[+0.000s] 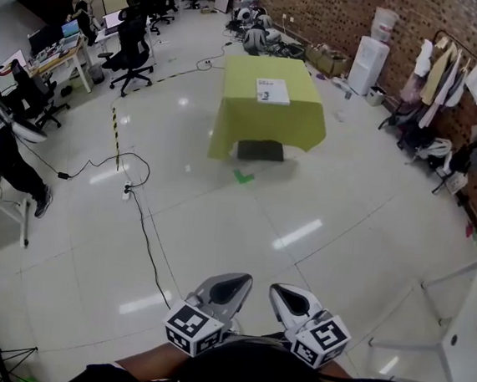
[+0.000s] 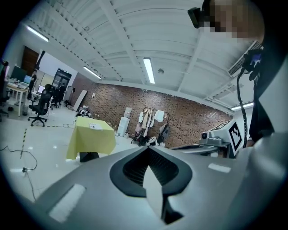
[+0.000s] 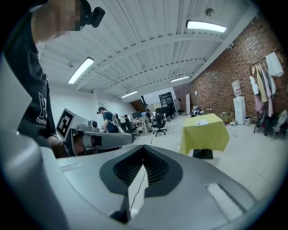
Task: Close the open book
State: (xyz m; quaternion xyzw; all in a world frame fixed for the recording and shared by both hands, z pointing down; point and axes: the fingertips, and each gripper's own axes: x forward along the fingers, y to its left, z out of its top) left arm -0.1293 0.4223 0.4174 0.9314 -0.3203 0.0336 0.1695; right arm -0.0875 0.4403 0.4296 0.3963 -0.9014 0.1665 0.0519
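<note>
While left gripper (image 1: 231, 288) and right gripper (image 1: 292, 300) jaws press together, book (image 1: 272, 91) lies far ahead.

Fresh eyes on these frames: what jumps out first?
Head view: a yellow-green-clothed table stands alone mid-floor, a white book on top. At the bottom edge sit the left gripper and right gripper, both shut and empty, far short of it. A clothes rack lines the brick wall at right.

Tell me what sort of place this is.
Probably an open-plan office or lab workspace. Desks with monitors and rolling office chairs line one side, and a water dispenser and clothes rack stand against the brick wall.
</note>
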